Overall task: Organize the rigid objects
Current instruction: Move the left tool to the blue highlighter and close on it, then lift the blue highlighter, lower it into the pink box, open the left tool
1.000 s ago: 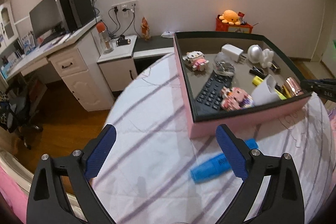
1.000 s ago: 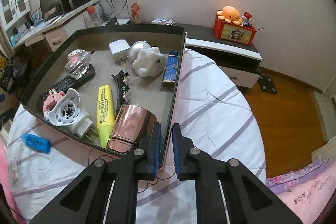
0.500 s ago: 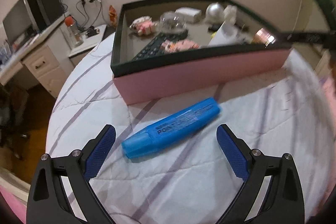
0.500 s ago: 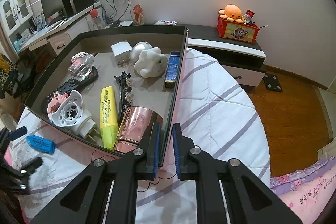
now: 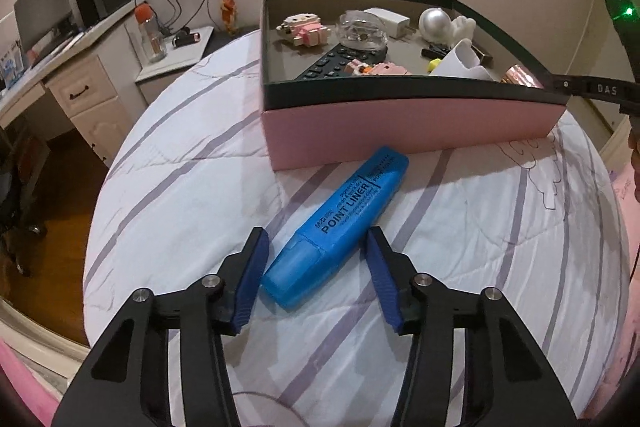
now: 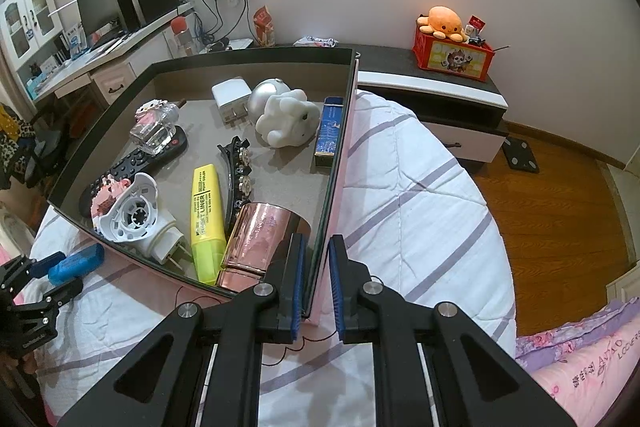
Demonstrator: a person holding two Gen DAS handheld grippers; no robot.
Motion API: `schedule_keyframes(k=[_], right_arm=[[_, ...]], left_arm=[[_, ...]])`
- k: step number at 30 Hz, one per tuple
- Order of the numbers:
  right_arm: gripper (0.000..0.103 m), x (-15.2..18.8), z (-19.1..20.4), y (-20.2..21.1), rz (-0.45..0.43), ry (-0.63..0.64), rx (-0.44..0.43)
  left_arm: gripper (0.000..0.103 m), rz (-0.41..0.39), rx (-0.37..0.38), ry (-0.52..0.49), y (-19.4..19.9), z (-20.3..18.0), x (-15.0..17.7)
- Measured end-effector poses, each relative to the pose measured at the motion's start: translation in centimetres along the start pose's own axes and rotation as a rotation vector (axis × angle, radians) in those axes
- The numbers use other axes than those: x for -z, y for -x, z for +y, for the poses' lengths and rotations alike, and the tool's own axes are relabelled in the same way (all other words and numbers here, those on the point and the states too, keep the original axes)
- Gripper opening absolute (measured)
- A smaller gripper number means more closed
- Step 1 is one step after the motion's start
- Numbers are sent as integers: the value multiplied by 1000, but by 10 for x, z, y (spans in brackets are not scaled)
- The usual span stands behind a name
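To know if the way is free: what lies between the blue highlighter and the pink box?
Nothing but bare striped bedsheet. In the left wrist view the blue highlighter lies just before the pink box, one end close to its wall.

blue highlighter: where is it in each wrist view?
Left wrist: blue highlighter lies lower centre on the bedspread, between the left tool's pads, just in front of the pink box.
Right wrist: at the far left edge, small, outside the box's near wall, left tool's tips around it.
Shared landmark: the pink box, whose wall the right tool clamps.
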State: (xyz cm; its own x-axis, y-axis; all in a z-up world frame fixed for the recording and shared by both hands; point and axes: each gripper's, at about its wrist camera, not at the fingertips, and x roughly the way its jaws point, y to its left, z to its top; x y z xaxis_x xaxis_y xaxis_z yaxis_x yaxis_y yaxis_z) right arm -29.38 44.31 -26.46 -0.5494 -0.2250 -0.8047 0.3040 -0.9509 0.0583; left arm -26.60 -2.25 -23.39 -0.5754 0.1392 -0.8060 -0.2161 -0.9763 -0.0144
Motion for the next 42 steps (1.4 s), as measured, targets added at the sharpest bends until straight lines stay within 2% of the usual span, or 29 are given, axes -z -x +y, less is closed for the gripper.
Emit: schedule_keyframes(k=[12, 19, 21, 23, 37, 41, 42], right_arm=[[12, 0, 1, 0, 6, -3, 0], [12, 0, 1, -1, 7, 1, 1], [12, 0, 1, -1, 7, 1, 1], [12, 0, 1, -1, 8, 1, 1], [12, 0, 2, -1, 12, 5, 0], [12, 0, 2, -1, 13, 6, 0], [12, 0, 2, -1, 14, 5, 0]], left_arm=[[38, 7, -32, 18, 12, 13, 12], [34, 11, -56, 63, 17, 32, 19], [26, 10, -67, 68, 18, 35, 21], [26, 13, -79, 82, 19, 38, 22], [29, 11, -43, 109, 4, 46, 6], [28, 10, -56, 88, 0, 43, 0], [34, 12, -52, 83, -1, 42, -2]])
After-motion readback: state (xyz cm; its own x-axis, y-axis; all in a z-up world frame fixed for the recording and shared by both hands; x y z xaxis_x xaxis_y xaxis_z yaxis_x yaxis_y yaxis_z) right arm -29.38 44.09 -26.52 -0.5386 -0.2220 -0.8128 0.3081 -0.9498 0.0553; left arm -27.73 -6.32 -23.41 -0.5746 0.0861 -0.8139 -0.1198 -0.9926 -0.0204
